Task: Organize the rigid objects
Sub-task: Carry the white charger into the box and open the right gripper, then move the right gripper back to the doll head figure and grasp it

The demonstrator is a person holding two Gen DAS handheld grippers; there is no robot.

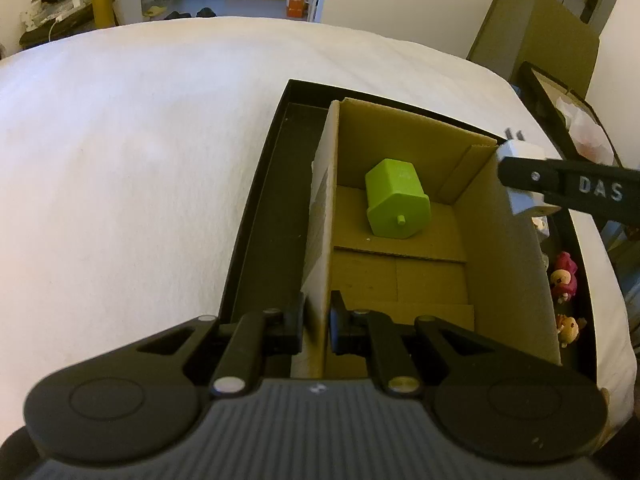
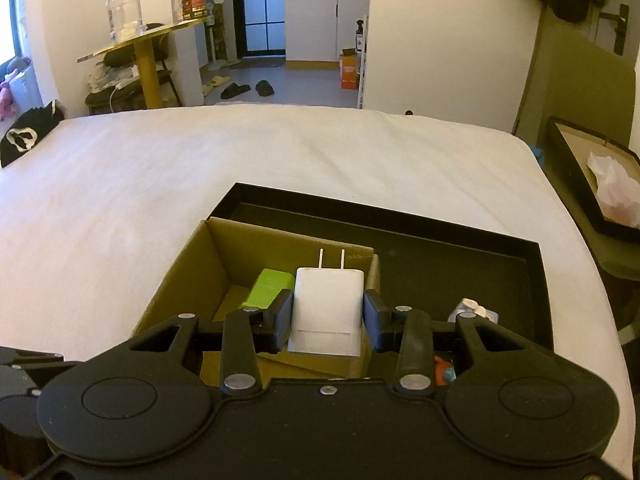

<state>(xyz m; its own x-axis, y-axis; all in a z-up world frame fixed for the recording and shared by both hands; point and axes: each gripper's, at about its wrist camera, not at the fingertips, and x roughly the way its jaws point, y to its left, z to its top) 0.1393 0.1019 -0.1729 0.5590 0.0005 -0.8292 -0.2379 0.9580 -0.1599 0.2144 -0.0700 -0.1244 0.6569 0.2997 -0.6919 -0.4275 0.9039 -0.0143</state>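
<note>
- Left gripper (image 1: pixel 317 322): jaws clamped on left wall of cardboard box (image 1: pixel 320 216).
- Right gripper (image 2: pixel 327 322): jaws gripping white plug adapter (image 2: pixel 326 308), prongs forward.
- Green block (image 1: pixel 396 200): lying inside box.

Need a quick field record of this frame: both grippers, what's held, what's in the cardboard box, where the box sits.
left gripper: shut on the near wall of the cardboard box
right gripper: shut on white wall charger, prongs pointing away, held above the box's right side
box contents: one green hexagonal block lying on the floor near the far wall
box location: inside black tray on white bed sheet
tray, right of box: small toy figures, details unclear
</note>
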